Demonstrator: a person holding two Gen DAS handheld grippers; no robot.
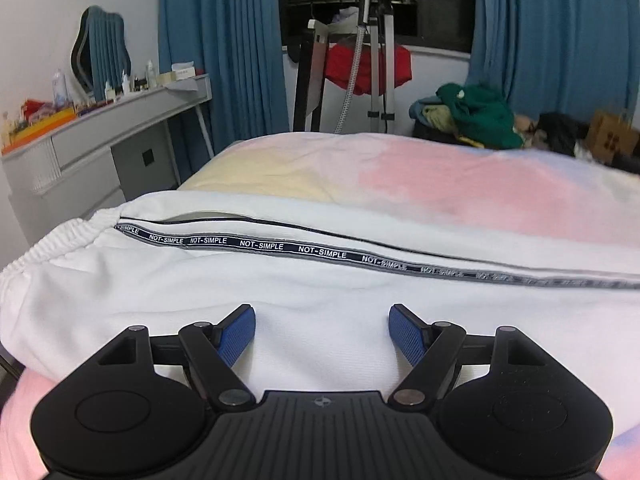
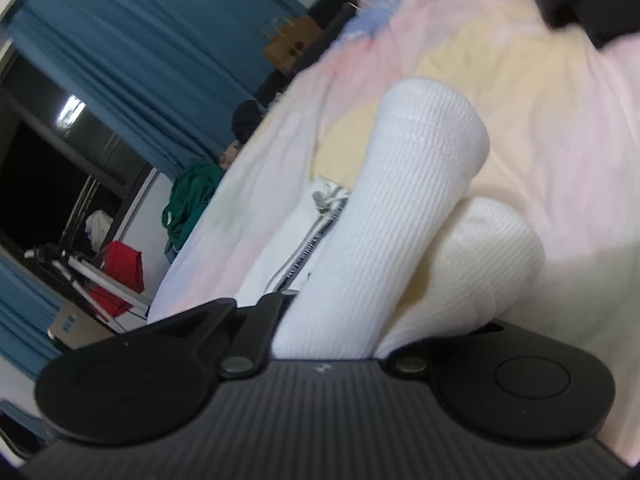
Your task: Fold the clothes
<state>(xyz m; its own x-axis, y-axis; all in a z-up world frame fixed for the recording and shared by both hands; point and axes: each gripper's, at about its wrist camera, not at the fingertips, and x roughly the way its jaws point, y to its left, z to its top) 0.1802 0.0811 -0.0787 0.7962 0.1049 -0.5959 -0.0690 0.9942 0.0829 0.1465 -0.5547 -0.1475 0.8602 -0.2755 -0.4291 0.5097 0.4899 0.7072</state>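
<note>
White trousers (image 1: 304, 300) spread across the near part of a bed (image 1: 460, 184) covered in a pink, yellow and pale blue blanket. Elastic waistband bunched at the bed's left edge; a black tape with repeated white lettering (image 1: 320, 254) running along the leg toward the right.

Left tongs (image 1: 322, 334) released, blue pads (image 1: 406, 336) standing well apart just above the white cloth, nothing between them.

Only in the left view: a grey desk (image 1: 120, 128) beyond the bed's left edge, crowded with bottles and small boxes, a wavy mirror (image 1: 102, 48) against the wall, a stand with a red cloth (image 1: 368, 66) hung on it before a dark window, blue curtains (image 1: 224, 44) either side, a heap of green clothes (image 1: 476, 114) past the bed's far edge.

Only in the right view, tilted steeply: right tongs (image 2: 332, 344) clenched on a ribbed white cuff (image 2: 400, 208), the trouser end, rising from between the black arms; pads hidden by the cloth. A second ribbed cuff (image 2: 488, 264) lying just beside it on the blanket. A short run of the lettered tape showing left of the held cuff. A dark shape at the upper right corner, too blurred to tell.
</note>
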